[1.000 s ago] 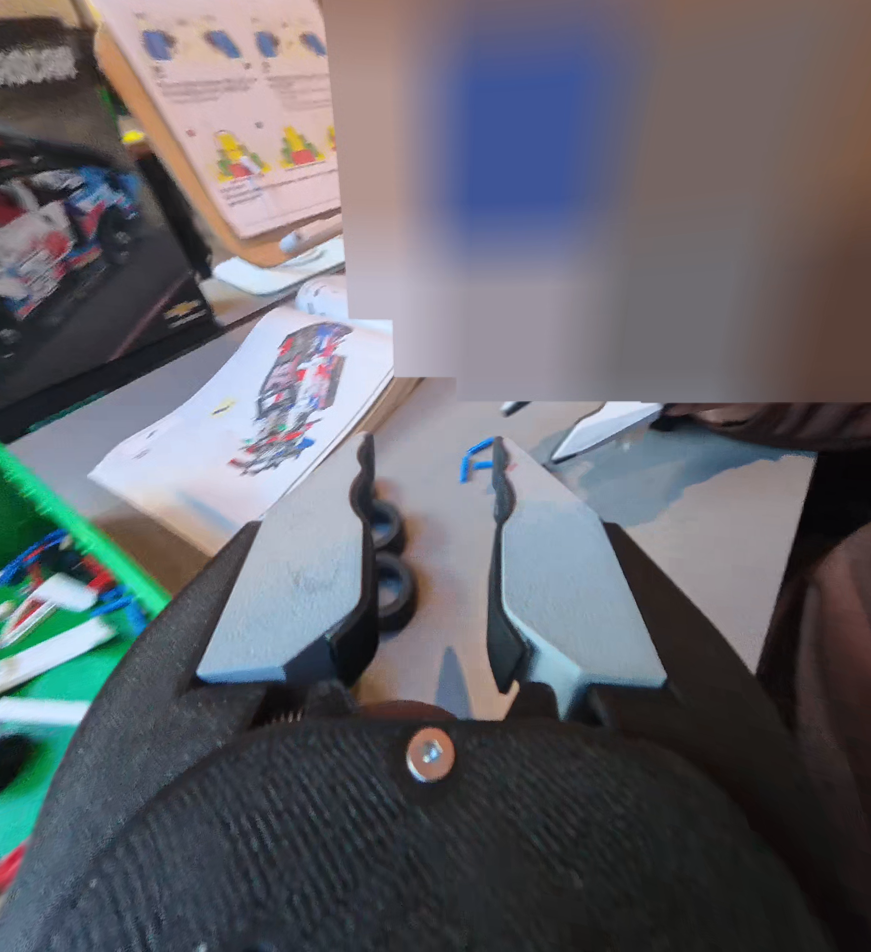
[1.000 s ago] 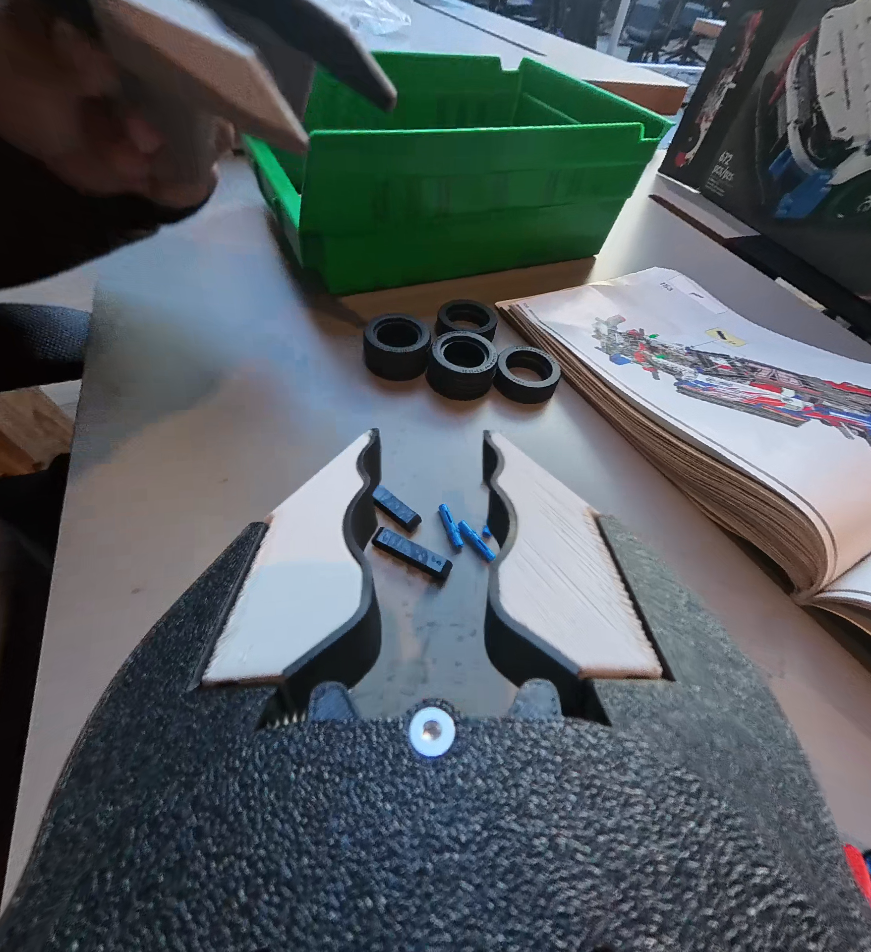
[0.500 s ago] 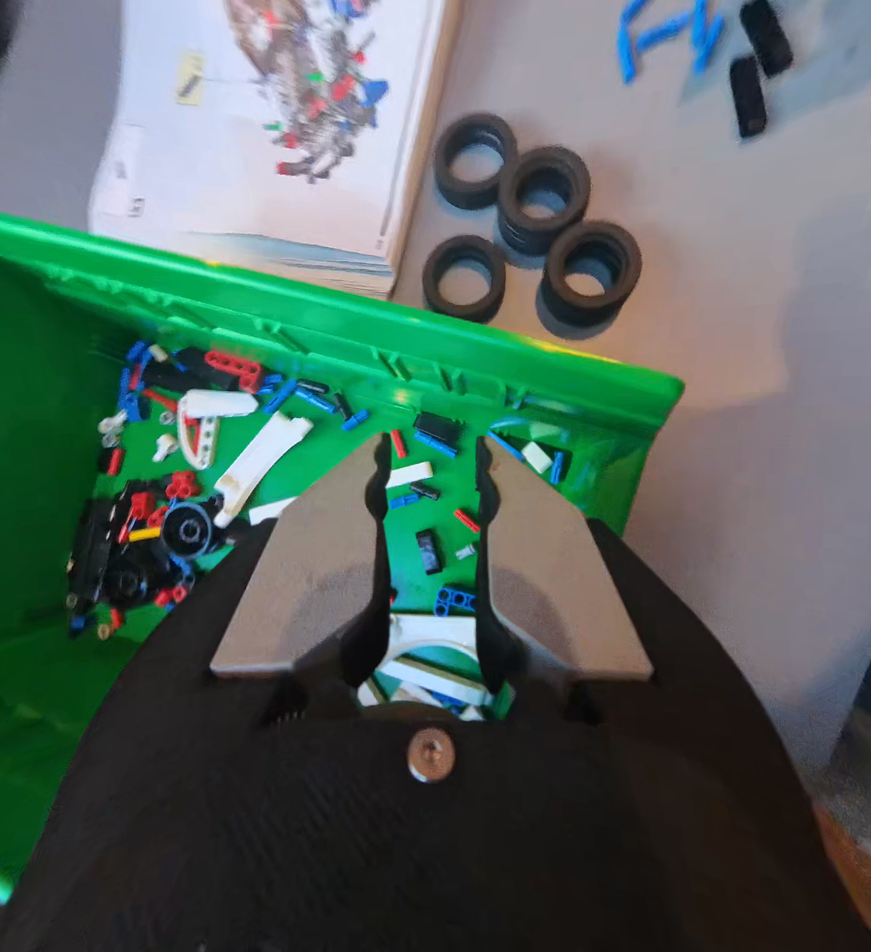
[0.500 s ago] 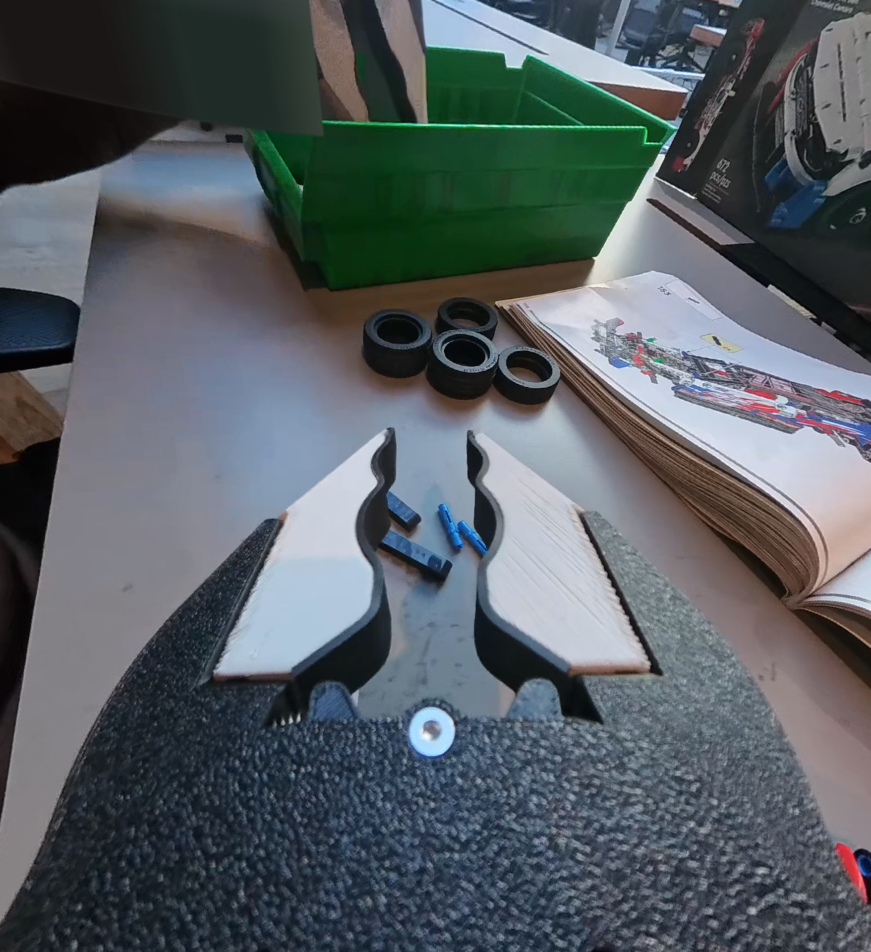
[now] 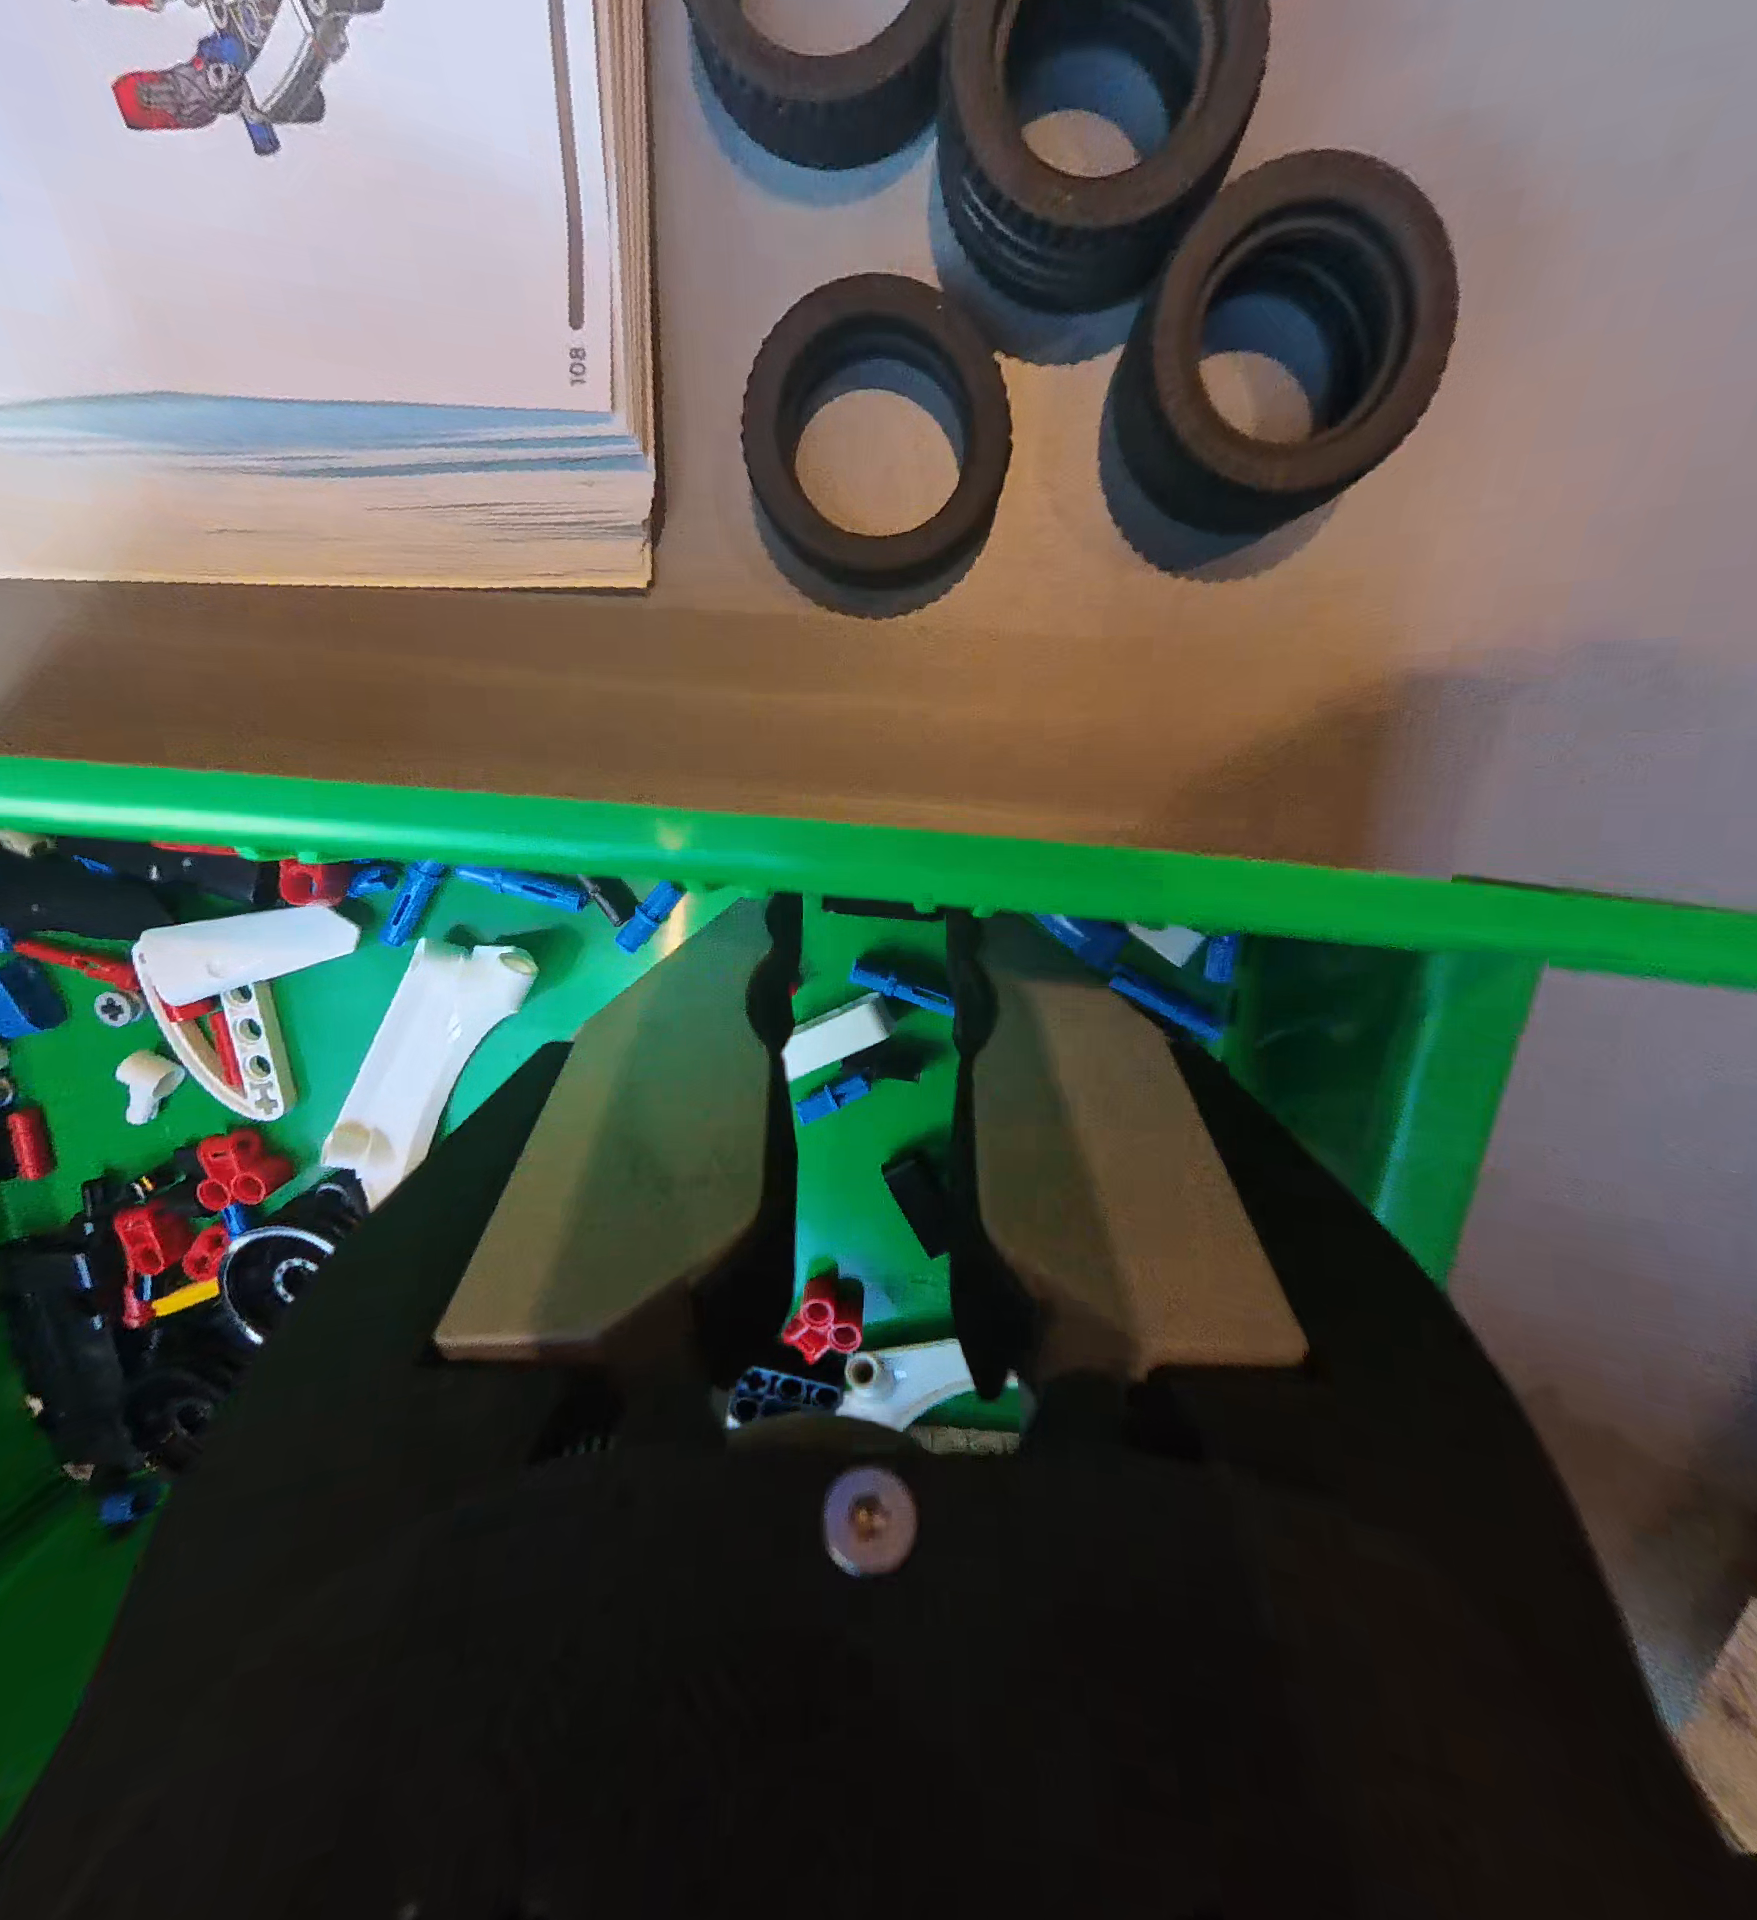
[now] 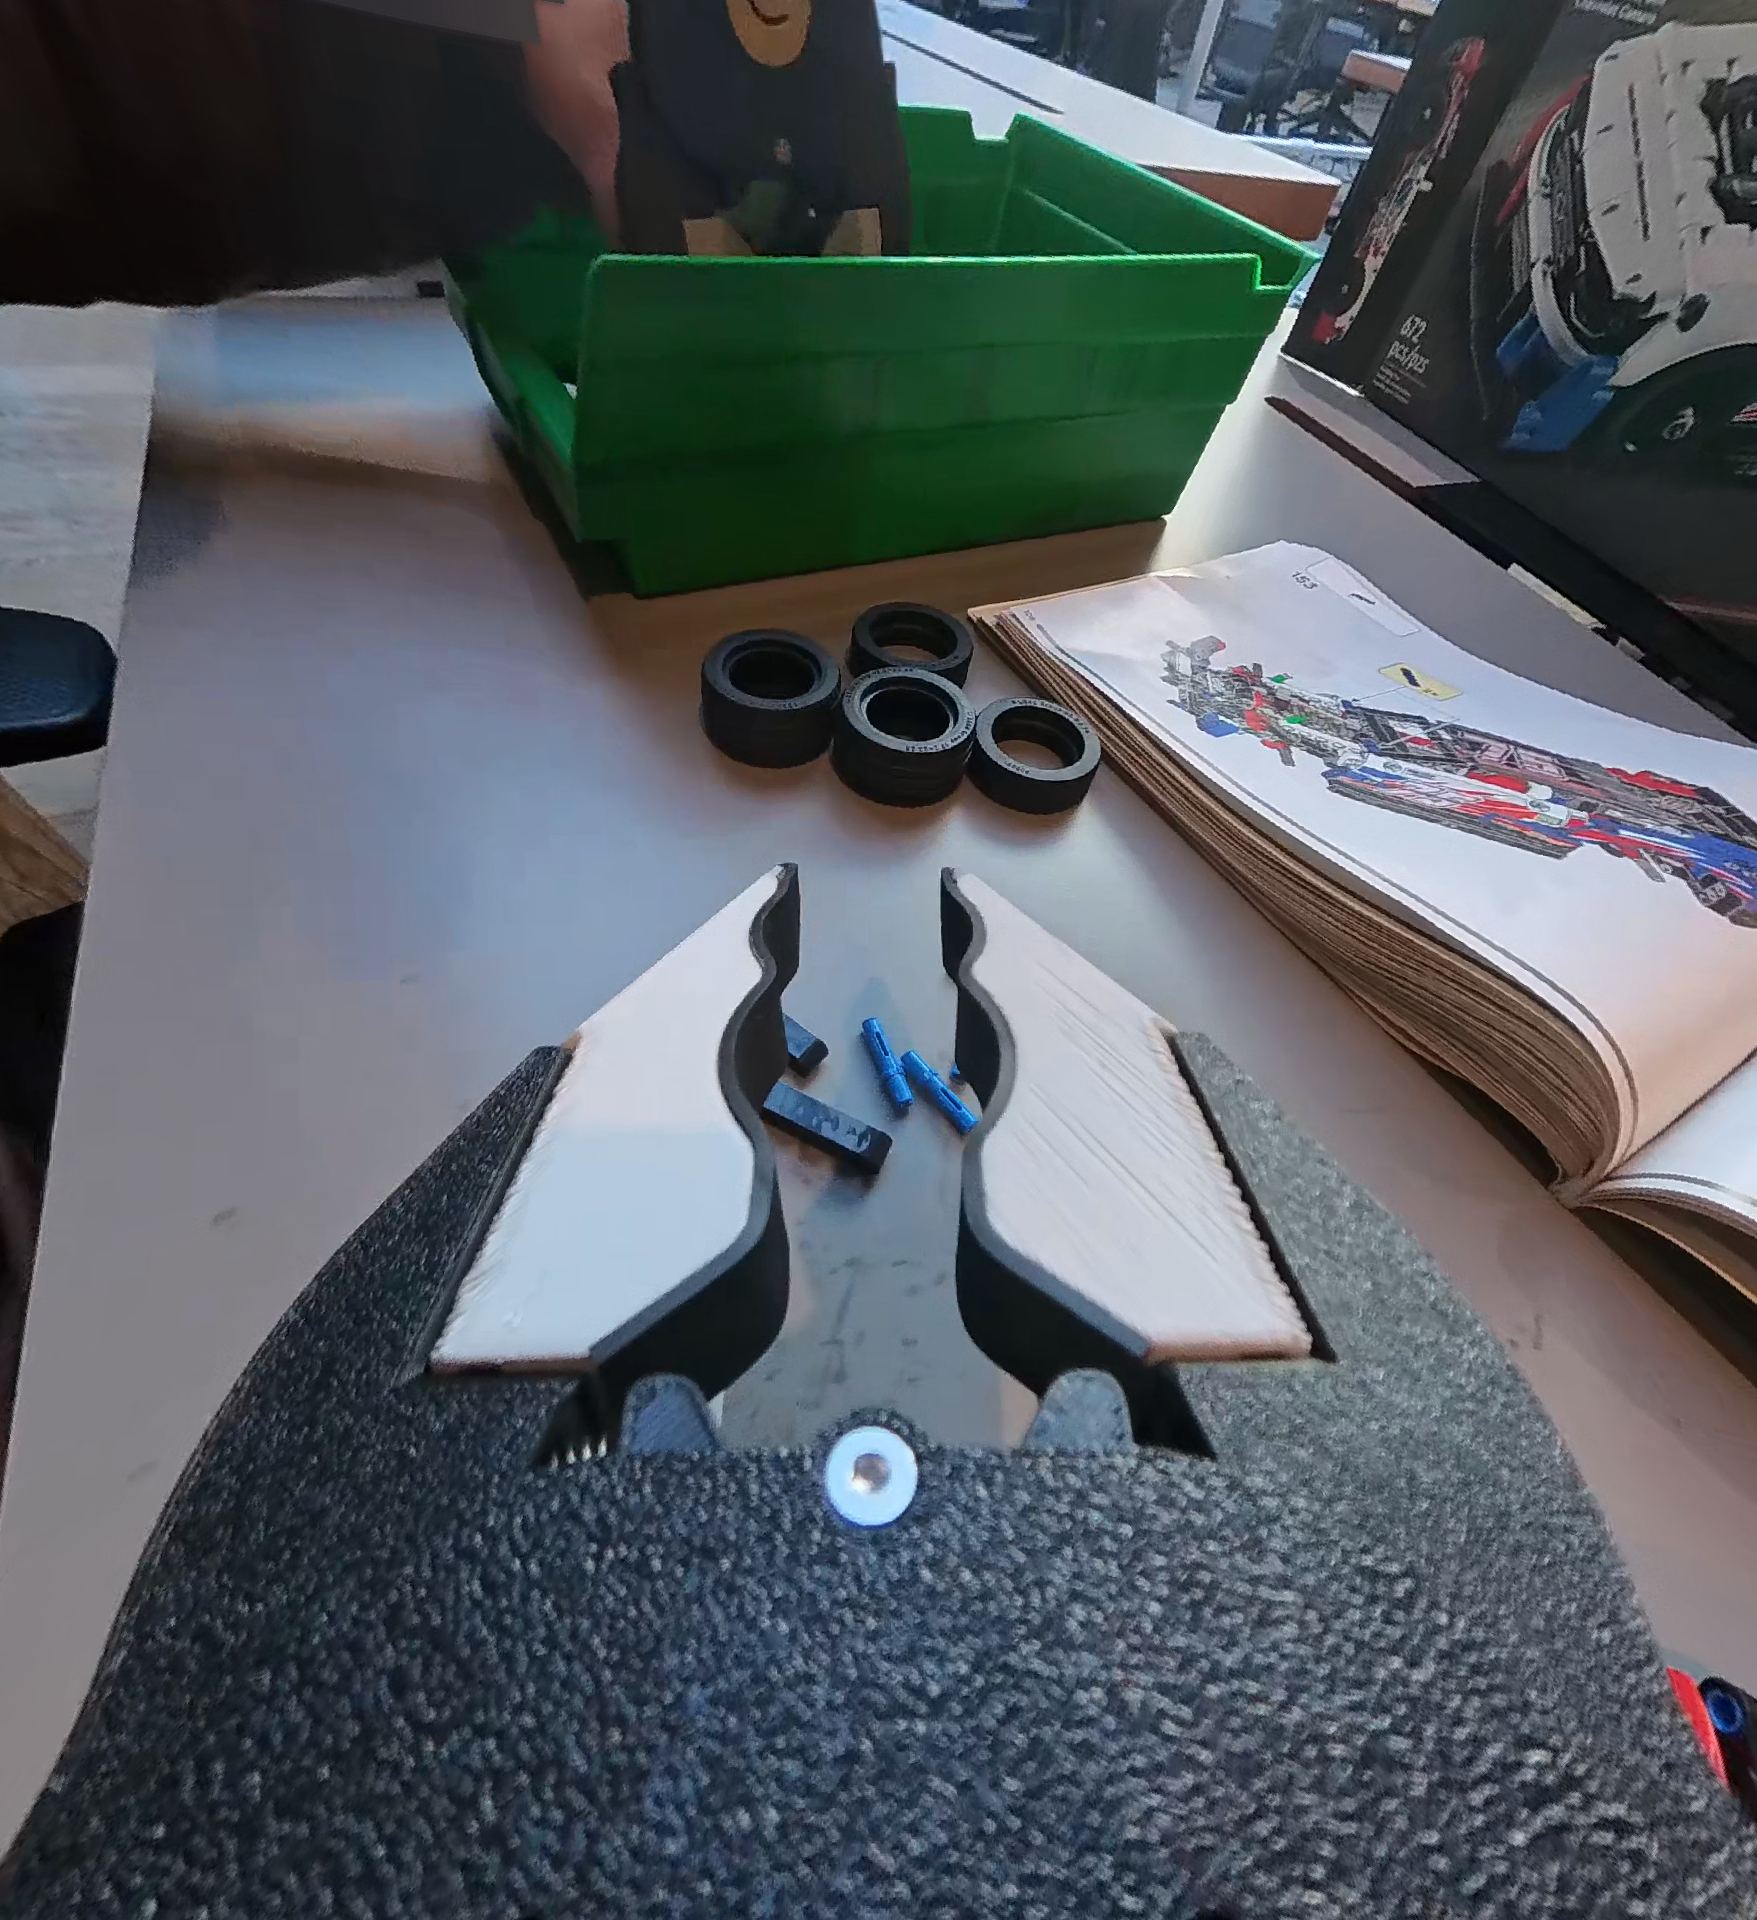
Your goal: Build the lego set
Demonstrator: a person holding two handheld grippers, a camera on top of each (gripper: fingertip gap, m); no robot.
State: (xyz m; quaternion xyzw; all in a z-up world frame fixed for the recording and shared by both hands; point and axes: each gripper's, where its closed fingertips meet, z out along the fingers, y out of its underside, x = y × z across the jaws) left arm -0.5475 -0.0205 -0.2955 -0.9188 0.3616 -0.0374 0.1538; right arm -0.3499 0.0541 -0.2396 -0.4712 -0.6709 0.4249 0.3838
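Observation:
My left gripper (image 5: 869, 935) is open and empty, lowered inside the green bin (image 5: 853, 852) over loose red, blue, white and black lego pieces; a small white brick (image 5: 838, 1034) and a blue pin (image 5: 900, 987) lie between its fingers. It also shows in the right wrist view (image 6: 780, 234), dipped into the bin (image 6: 884, 416). My right gripper (image 6: 869, 904) is open and empty, low over the table above blue pins (image 6: 915, 1075) and black beams (image 6: 827, 1127).
Several black tyres (image 6: 900, 717) lie between the bin and the blue pins; they also show in the left wrist view (image 5: 879, 431). An open instruction booklet (image 6: 1425, 831) lies at the right, the set's box (image 6: 1622, 239) behind it. A person's sleeve (image 6: 178, 145) reaches in from the left. Left tips to right tips: about 25 cm.
My left gripper swung from above the table over to the green bin and dropped down into it. My right gripper narrowed slightly and stayed over the blue pins.

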